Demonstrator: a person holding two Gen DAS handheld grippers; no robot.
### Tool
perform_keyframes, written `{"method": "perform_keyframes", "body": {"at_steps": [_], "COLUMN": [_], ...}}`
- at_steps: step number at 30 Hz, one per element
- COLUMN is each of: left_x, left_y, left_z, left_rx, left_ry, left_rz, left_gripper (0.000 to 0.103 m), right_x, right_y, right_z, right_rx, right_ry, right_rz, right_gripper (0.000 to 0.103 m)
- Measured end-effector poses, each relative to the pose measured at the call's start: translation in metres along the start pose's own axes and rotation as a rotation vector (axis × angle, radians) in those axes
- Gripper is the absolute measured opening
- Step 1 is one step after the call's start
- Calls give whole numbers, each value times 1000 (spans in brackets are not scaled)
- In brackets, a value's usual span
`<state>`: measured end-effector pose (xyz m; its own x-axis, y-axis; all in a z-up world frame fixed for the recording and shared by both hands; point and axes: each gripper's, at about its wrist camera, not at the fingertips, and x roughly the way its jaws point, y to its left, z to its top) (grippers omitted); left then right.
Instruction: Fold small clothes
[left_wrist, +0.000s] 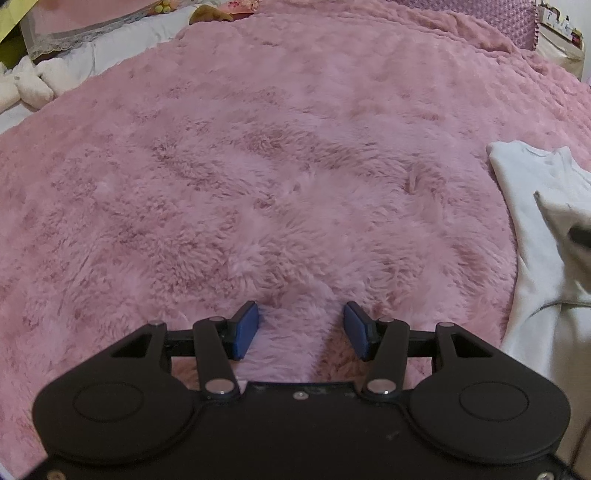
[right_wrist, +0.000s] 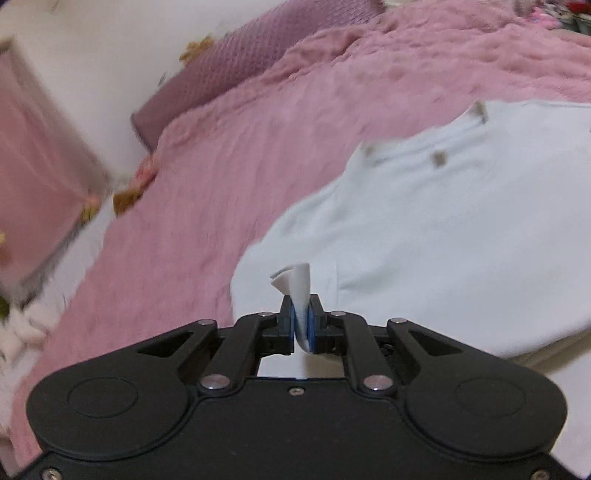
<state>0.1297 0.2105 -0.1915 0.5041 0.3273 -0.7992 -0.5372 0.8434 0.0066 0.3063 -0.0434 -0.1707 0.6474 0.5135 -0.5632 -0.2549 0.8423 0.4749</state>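
Note:
A white garment (right_wrist: 461, 229) lies spread on the fluffy pink blanket (right_wrist: 240, 155). My right gripper (right_wrist: 302, 314) is shut on a pinched edge of the white garment, and a fold of cloth sticks up between the blue pads. The view is blurred. In the left wrist view my left gripper (left_wrist: 301, 325) is open and empty, low over the pink blanket (left_wrist: 277, 166). The white garment (left_wrist: 535, 229) lies at the far right edge there, well apart from the left gripper.
A purple pillow (right_wrist: 229, 77) lies at the head of the bed. A white quilt and plush toys (left_wrist: 33, 81) lie along the blanket's far left edge. A pink box (right_wrist: 40, 155) stands at the left. A power strip (left_wrist: 561, 26) sits at the top right.

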Motion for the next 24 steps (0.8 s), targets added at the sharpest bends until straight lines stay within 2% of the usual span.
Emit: {"method": "perform_keyframes", "body": {"at_steps": [6,7,9,10,12,15,17,19,21,23,24], "left_x": [0,0,0,0,-1,-1,-1,-1,-1,0,0], "left_y": [-3,-4,-4,-4,-4,-5,-5,-4,-3,-2,-2], "left_z": [-1,0,-1,-1,-1,-1,-1,0,0,1,0], "left_rx": [21,22,19,19,18,21,23,22,20,20,21], "left_ry": [1,1,0,1,2,2,2,3,5,6,6], "left_rz": [9,9,8,8,7,6,6,5,3,3,3], "left_gripper": [53,53,53,53,53,53,53,53,53,53,53], "right_x": [23,22,17,13,3,-17,-20,-13,5,29,36], "right_y": [13,14,16,17,24,33,33,28,21,14,11], "right_z": [-25,-24,-19,-16,-11,-3,1,6,5,-3,-8], "right_rx": [-133,-147,-141,-134,-159,-239,-258,-252,-250,-258,-282], "right_ry": [61,65,89,93,67,-17,-34,-8,64,169,174], "right_rz": [-97,-85,5,37,32,5,-25,-74,-133,-152,-160], "right_gripper": [8,14,57,63,62,60,57,54,53,53,54]}}
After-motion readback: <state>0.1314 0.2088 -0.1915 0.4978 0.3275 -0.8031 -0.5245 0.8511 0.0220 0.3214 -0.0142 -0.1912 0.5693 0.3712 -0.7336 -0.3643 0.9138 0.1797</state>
